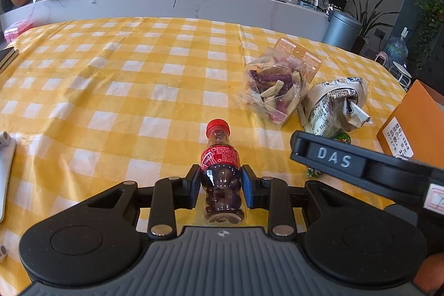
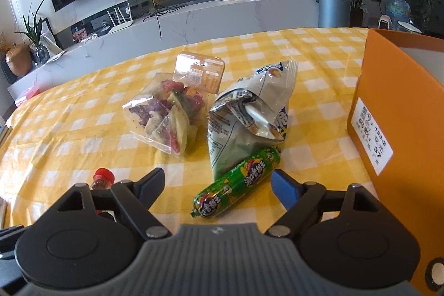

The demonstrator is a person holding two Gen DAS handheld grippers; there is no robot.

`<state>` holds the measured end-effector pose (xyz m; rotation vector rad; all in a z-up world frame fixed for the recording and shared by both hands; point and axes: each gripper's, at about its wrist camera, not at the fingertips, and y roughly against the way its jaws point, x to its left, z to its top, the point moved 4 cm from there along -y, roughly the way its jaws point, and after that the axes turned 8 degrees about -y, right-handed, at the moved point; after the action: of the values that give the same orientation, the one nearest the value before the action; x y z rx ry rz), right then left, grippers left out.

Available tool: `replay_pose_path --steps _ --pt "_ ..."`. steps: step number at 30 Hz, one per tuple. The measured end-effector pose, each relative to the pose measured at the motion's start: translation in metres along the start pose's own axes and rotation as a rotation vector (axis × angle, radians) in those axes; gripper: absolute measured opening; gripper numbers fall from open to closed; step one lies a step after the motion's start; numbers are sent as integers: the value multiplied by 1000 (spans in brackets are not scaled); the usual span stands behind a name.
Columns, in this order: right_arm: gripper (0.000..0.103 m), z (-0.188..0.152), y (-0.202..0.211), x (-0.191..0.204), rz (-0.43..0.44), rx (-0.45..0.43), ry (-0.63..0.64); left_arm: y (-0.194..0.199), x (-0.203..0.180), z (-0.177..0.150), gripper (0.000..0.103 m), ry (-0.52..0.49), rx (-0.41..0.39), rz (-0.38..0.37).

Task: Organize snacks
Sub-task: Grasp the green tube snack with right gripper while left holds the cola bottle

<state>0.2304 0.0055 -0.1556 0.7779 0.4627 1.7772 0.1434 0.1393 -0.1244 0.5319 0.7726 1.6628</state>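
While it lies on the yellow-and-white checked cloth of the desk (image 1: 116,79), the small clear plastic cola-style bottle (image 1: 222,171) is gripped at its lower body by the left tool (image 1: 222,185), a finger pad being pressed against each side. A red screw cap is carried at the far end of the bottle, a red printed label is wrapped round its middle, and dark round candies are seen through the clear wall. The cap is pointed toward twelve o'clock in the left wrist view.

The right tool (image 2: 219,182) is held spread wide, with nothing between its fingers. Just ahead of it, a green foil-wrapped candy roll (image 2: 238,182) with bright printed lettering is laid slantwise on the cloth, its far end touching a crumpled white-and-blue snack bag (image 2: 244,118). At eleven o'clock from the roll, a clear plastic pouch of purple, red and pale vegetable crisps (image 2: 169,115) is set beside the bag. At three o'clock, an orange cardboard box (image 2: 394,90) bearing a white printed label is stood on the desk. The bottle's red cap is glimpsed at nine o'clock, behind the right tool's left finger.
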Motion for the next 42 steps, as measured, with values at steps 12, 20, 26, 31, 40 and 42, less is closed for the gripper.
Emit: replay_pose_path --steps 12,20,26,31,40,42 --pt "35 -16 8 -17 30 32 76 -1 -6 -2 34 5 10 -19" --pt "22 -29 30 -33 12 49 154 3 -7 -3 34 13 9 -22" --pt "25 -37 41 -39 -22 68 231 0 -10 -5 34 15 26 -26" --pt "44 -30 44 -42 -23 21 226 -4 -14 -8 34 3 39 -27" --pt "42 -17 31 -27 32 -20 293 -6 -11 -8 40 -6 77 -52" --pt "42 -16 27 -28 36 -9 290 -6 -12 -6 42 -28 94 -49"
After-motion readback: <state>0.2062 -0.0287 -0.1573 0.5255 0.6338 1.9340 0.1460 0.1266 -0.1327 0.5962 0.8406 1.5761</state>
